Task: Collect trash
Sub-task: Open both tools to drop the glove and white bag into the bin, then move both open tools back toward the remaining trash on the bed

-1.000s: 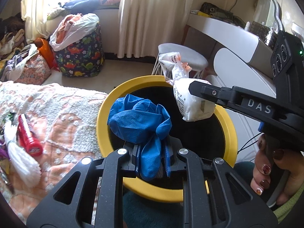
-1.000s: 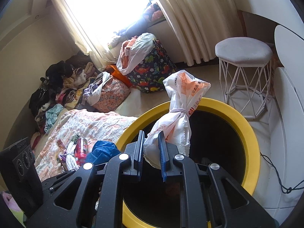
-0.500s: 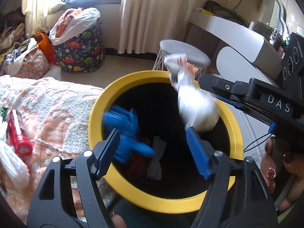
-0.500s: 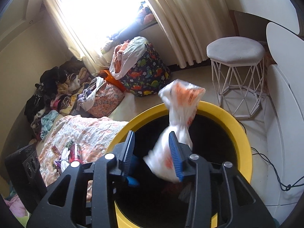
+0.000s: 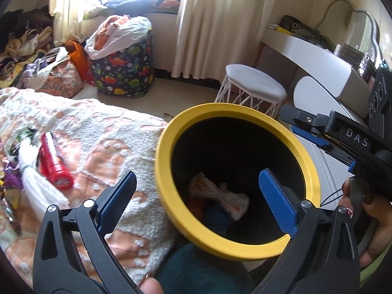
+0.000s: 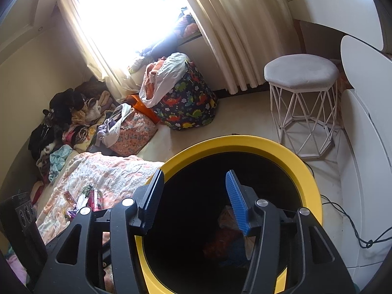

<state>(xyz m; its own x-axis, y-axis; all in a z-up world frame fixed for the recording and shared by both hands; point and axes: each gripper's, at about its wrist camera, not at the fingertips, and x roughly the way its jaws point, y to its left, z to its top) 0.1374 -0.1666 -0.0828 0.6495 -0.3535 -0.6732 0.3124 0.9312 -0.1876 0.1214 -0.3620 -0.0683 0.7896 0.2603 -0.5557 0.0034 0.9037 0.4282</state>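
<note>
A black bin with a yellow rim (image 5: 169, 132) stands beside the bed; it also shows in the right wrist view (image 6: 289, 152). At its bottom lie a tied white plastic bag (image 5: 221, 197) and blue gloves (image 5: 216, 216). My left gripper (image 5: 198, 191) is open and empty above the bin's near rim. My right gripper (image 6: 194, 193) is open and empty over the bin mouth; it shows from the side in the left wrist view (image 5: 308, 129). A red wrapper (image 5: 52, 158) and white tassel-like scrap (image 5: 34, 178) lie on the bedspread to the left.
A patterned bedspread (image 5: 98, 132) lies left of the bin. A white stool (image 6: 301, 73) stands behind it, a white desk (image 5: 306, 49) to the right. A dinosaur-print bag (image 5: 125, 71) and piles of clothes (image 6: 73, 122) sit by the window. A cable (image 6: 355, 232) runs along the floor.
Both grippers opened over the bin. The blue gloves fell from the left gripper and the white bag from the right; both now lie at the bin's bottom.
</note>
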